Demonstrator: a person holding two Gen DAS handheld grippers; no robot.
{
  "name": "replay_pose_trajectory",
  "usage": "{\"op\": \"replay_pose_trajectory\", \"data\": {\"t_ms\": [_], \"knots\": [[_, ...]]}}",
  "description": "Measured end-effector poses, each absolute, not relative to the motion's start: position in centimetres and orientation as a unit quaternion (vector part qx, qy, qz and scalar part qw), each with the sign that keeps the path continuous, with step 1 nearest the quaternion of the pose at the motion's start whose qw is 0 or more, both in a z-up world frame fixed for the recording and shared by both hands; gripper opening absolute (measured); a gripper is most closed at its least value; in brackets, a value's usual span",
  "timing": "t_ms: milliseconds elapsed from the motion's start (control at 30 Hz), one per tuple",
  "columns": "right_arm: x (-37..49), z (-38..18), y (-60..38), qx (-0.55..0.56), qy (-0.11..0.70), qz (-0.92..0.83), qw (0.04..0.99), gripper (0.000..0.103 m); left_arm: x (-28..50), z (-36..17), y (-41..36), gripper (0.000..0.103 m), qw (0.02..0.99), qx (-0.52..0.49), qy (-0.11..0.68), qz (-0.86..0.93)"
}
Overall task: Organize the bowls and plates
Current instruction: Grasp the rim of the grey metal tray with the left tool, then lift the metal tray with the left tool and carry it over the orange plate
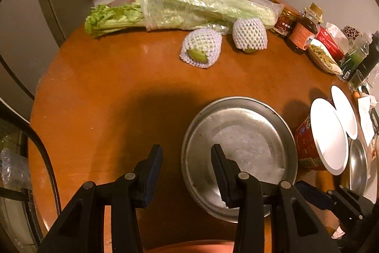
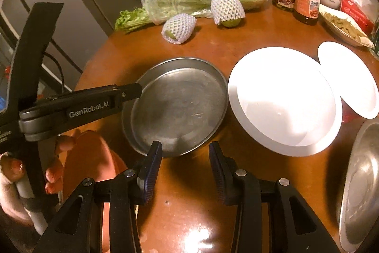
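Hovering part-open and empty, the left tool point(image 1: 187, 172) straddles the steel pan's point(image 1: 239, 132) near rim, likely needing closure, while the right tool point(image 2: 186, 170) waits part-open, empty.

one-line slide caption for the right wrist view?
Right tool, jaws open and empty, hovers near the metal plate; white bowl sits to its right on the wooden table.

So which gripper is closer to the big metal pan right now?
Left. The left gripper straddles the metal pan's near-left rim, one finger over it; the right gripper hangs just short of its near edge.
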State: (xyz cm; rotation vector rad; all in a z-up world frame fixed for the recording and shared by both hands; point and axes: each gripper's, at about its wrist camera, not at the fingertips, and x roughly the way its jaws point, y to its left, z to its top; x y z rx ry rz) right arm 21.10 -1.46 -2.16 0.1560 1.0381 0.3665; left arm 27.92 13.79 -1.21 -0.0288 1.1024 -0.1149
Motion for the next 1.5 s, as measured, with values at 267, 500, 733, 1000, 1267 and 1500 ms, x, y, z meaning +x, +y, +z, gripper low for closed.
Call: {"op": "replay_pose_trajectory", "data": {"t_ms": [267, 500, 733, 1000, 1267, 1500], "knots": [[22.6, -3.4, -0.9, 0.065, 0.501, 0.154, 0.849, 0.04, 28.4, -2.6, 12.3, 0.035, 0.835, 0.012, 0.547, -0.065], [22.9, -3.6, -0.7, 0.045, 0.487, 0.146, 0.86, 0.037, 28.2, -3.0, 12.7, 0.029, 0.838, 0.013, 0.542, -0.059], [22.3, -2.5, -0.2, 0.045, 0.476, 0.161, 0.863, 0.036, 27.3, -1.0, 13.5, 0.029, 0.856, 0.004, 0.514, -0.051], [21.3, 0.5, 0.6, 0.032, 0.433, 0.175, 0.884, 0.036, 25.9, 2.3, 14.9, 0.029, 0.875, -0.014, 0.482, -0.041], [19.8, 3.0, 0.9, 0.024, 0.403, 0.19, 0.895, 0.036, 23.9, 5.0, 15.5, 0.029, 0.889, -0.017, 0.456, -0.03], [17.9, 5.1, 1.3, 0.025, 0.381, 0.208, 0.901, 0.036, 21.7, 6.6, 16.4, 0.029, 0.898, -0.023, 0.44, -0.023]]}}
